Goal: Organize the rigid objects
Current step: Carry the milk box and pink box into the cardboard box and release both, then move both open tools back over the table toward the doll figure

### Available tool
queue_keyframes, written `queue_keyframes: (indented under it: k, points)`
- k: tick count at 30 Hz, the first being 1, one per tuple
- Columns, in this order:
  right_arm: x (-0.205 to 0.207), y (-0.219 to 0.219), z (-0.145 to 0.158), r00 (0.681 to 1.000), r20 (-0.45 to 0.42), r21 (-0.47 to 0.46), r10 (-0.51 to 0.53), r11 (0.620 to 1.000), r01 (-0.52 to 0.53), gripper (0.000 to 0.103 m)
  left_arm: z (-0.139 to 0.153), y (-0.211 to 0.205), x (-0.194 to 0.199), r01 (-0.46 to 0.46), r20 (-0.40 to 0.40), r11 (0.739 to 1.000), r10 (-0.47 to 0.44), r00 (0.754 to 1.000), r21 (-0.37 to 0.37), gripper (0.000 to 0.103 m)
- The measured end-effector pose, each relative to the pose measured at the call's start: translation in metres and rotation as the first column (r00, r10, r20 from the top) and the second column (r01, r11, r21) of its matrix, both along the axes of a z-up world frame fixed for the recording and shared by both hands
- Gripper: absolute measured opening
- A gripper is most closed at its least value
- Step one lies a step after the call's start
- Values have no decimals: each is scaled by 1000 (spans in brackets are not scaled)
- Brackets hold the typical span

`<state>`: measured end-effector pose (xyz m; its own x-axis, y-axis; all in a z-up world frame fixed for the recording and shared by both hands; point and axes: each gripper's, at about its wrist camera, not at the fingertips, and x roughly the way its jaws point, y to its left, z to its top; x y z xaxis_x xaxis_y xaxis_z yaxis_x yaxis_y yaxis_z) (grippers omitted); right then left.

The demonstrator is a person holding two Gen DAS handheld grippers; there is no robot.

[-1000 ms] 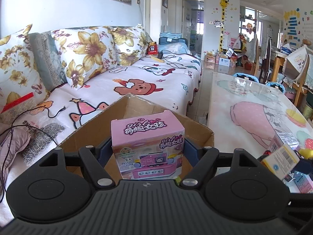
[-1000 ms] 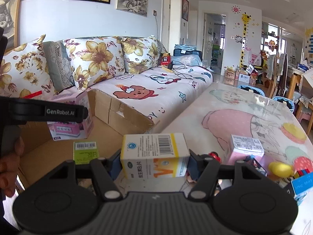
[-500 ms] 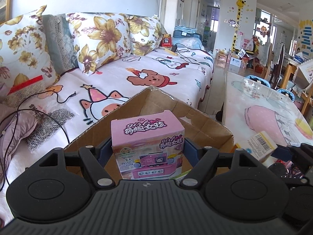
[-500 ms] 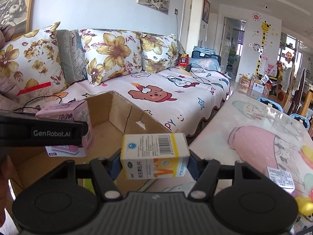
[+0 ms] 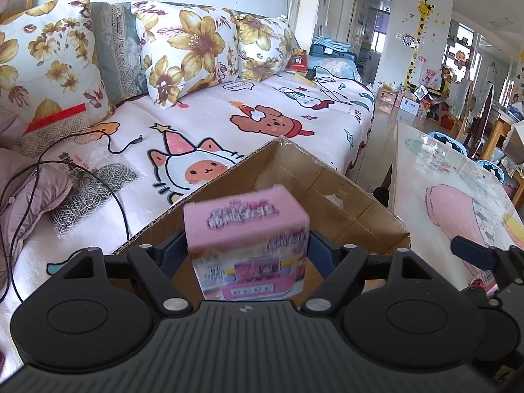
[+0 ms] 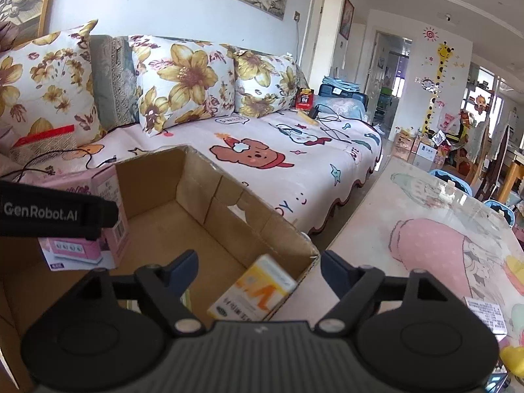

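My left gripper (image 5: 247, 249) stands over the open cardboard box (image 5: 327, 180). The pink toy box (image 5: 245, 239) lies between its fingers, blurred and tilted; the fingers look slightly apart from it. My right gripper (image 6: 258, 268) is open above the cardboard box (image 6: 209, 203). The white and yellow packet (image 6: 255, 290) lies loose below it, tilted inside the box by its near right corner. The pink toy box (image 6: 108, 229) and the left gripper also show at the left of the right wrist view.
A sofa (image 5: 229, 114) with flowered cushions and cartoon cover lies behind the box, with black cables (image 5: 65, 170) on it. A glass-topped table (image 6: 425, 229) with a printed cloth stands to the right, with a white labelled packet (image 6: 488, 314) and a yellow object (image 6: 511, 360).
My right gripper has opened and the white and yellow packet has dropped into the cardboard box. Both grippers moved further over the box. The pink box now looks blurred and tilted in the left gripper.
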<state>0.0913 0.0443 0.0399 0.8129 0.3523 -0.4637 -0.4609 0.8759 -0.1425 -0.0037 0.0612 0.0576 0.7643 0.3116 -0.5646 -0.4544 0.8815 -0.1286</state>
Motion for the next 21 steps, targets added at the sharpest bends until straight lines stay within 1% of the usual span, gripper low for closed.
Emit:
queue_keyframes:
  k: [2, 4, 7, 11, 13, 21]
  points:
    - [-4, -5, 4, 1000, 17, 10, -16, 1000, 16, 85, 2, -2, -1, 3, 15, 1000, -3, 1000, 13, 101]
    - [-10, -12, 8, 998, 38, 14, -42, 999, 41, 87, 2, -4, 0, 8, 16, 1000, -8, 1000, 26, 103]
    - [-17, -23, 12, 995, 57, 23, -79, 997, 77, 89, 0, -3, 2, 22, 11, 1000, -22, 1000, 12, 103]
    - [-27, -38, 12, 990, 63, 33, -126, 992, 124, 93, -1, 1, 5, 32, 11, 999, -32, 999, -4, 103]
    - [-31, -44, 10, 988, 66, 34, -140, 990, 138, 93, -2, 2, 6, 43, 10, 999, -43, 999, -5, 103]
    - [-45, -59, 3, 984, 60, 34, -169, 985, 167, 94, -5, 0, 13, 80, -5, 997, -80, 997, 20, 103]
